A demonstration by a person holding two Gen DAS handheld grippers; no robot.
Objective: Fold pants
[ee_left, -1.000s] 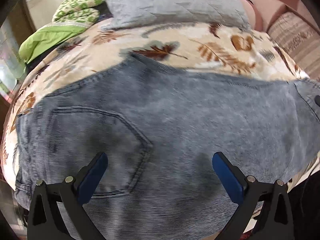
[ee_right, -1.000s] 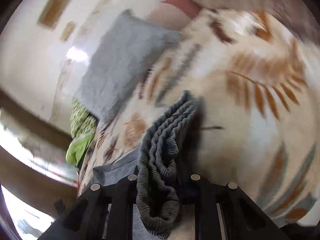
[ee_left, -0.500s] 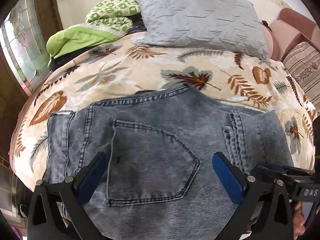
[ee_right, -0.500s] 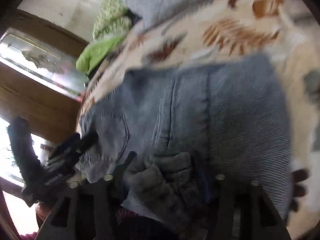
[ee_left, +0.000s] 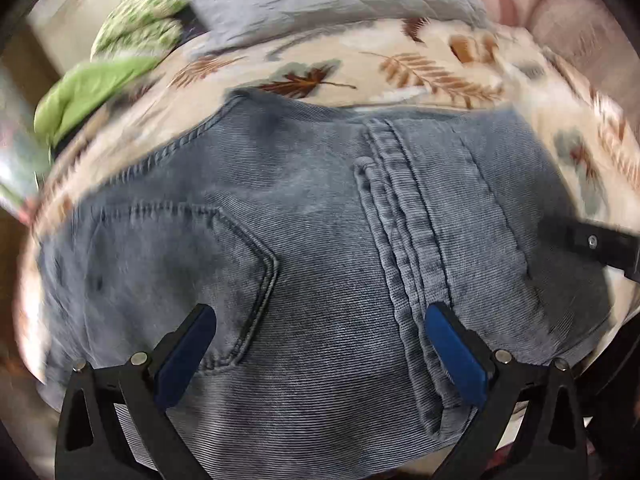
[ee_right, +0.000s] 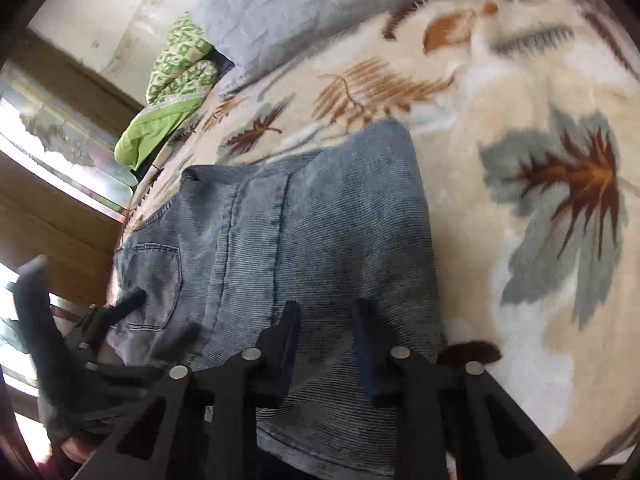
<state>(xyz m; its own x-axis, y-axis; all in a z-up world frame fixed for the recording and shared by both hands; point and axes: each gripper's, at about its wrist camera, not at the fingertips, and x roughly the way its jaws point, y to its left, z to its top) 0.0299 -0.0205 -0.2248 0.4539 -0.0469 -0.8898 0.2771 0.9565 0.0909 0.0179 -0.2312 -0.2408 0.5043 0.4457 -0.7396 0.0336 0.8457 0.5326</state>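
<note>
The pants (ee_left: 320, 264) lie folded on the bed (ee_left: 420, 52), filling the centre and lower half of the left wrist frame, back pocket (ee_left: 168, 276) at lower left. The left gripper (ee_left: 320, 344) hangs over the denim with its jaws spread wide and nothing between them. The right gripper (ee_right: 326, 340), at the bottom centre of its own frame, has its jaws parted and looks empty, though blur makes that uncertain. The likeliest trouble is that a finger dragging across the top layer rucks it, or the thick stacked seam (ee_left: 404, 240) springs the fold open and slides toward the bed's near edge.
</note>
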